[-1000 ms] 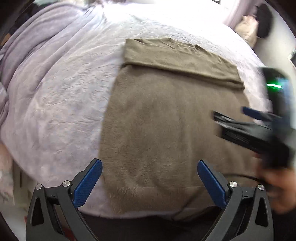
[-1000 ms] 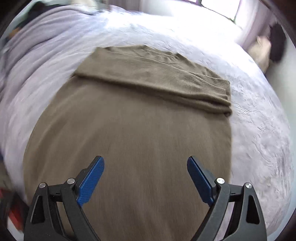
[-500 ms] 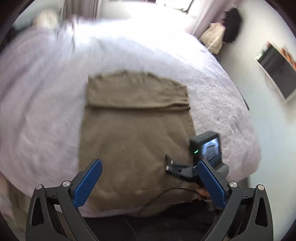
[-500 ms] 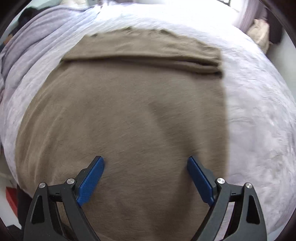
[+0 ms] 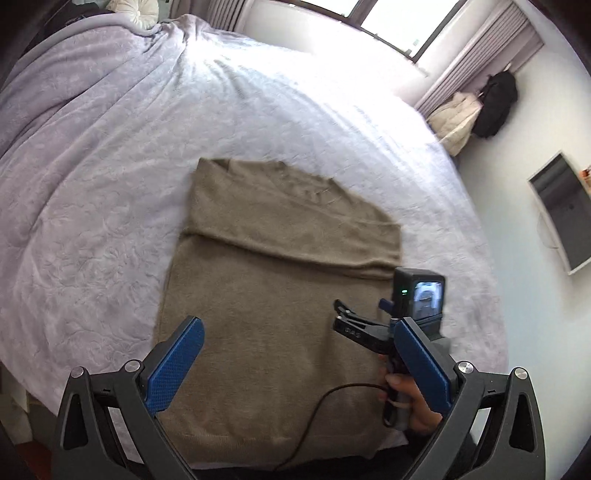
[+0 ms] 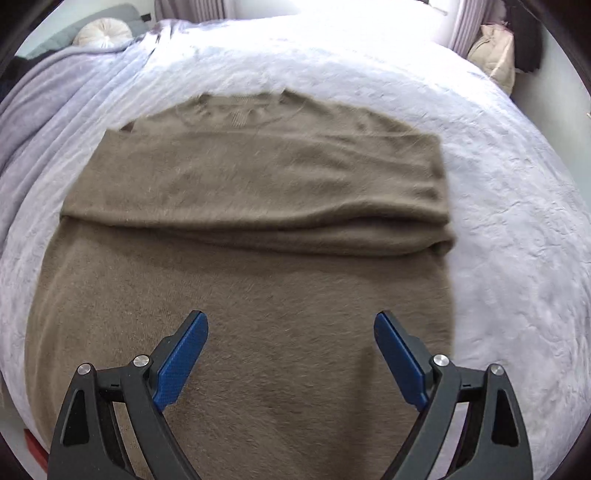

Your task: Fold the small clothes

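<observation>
The left hand-held gripper (image 5: 303, 354) hangs above the near edge of the bed, its blue fingers spread wide and holding nothing. The right hand-held gripper (image 6: 291, 354) is also wide open and empty, low over the near part of the brown sweater (image 6: 258, 288). In the left wrist view, the person's right hand (image 5: 413, 398) holds that gripper's handle, and a black cable (image 5: 332, 398) runs across the cloth. The sweater lies flat on the lilac bedspread (image 5: 110, 184), with its far part folded over toward the near side. Beyond it, a round cushion (image 6: 103, 33) sits near the bed's head.
</observation>
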{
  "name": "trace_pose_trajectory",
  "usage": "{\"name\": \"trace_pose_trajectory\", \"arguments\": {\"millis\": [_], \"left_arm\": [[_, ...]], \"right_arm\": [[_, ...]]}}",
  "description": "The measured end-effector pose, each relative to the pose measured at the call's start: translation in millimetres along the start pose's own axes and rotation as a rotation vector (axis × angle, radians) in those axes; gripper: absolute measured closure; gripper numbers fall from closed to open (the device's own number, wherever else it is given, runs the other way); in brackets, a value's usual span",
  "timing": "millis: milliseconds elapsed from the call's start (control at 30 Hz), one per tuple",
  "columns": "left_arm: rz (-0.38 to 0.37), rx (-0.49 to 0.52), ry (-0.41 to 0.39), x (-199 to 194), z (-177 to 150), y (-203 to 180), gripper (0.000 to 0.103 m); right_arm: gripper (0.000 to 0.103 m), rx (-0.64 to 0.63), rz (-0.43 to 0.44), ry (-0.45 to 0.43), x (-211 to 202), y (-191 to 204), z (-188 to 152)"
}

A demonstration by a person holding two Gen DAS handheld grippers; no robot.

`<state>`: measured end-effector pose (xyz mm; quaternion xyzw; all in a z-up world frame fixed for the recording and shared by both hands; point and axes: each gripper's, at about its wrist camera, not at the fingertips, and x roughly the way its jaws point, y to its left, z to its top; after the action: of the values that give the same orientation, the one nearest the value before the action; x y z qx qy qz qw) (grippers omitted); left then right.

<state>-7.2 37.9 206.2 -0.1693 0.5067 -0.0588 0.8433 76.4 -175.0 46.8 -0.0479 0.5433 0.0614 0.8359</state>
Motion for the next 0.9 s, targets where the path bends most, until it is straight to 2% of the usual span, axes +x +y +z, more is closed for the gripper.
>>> {"name": "trace_pose_trajectory", "arguments": {"millis": [67, 100, 233, 333, 467, 633, 900], "left_arm": [[0.104, 0.072, 0.028, 40, -4, -2, 0.0], [0.129, 0.093, 0.042, 58, -7, 1, 0.0], [0.191, 0.138, 0.139, 154, -23, 18, 0.0], [0.174, 0.139, 0.185, 186, -42, 24, 0.0], [0.238, 0.234, 0.175, 185, -76, 18, 0.0], [0.204, 0.221, 0.19, 162, -106, 34, 0.0], [0.201, 0.252, 0.167, 130, -152, 59, 0.0]], "right_arm": [[0.01, -0.015, -0.006, 0.036, 15, 6, -8], [0.009, -0.039, -0.037, 0.012, 16, 11, -14], [0.006, -0.074, -0.093, -0.044, 9, 20, -35], [0.006, -0.057, -0.083, -0.042, 1, 18, -47], [0.004, -0.08, -0.08, -0.038, -8, 18, -67], [0.003, -0.099, -0.076, -0.058, -20, 19, -97], [0.003, -0.147, -0.042, -0.075, -49, 14, -156]]}}
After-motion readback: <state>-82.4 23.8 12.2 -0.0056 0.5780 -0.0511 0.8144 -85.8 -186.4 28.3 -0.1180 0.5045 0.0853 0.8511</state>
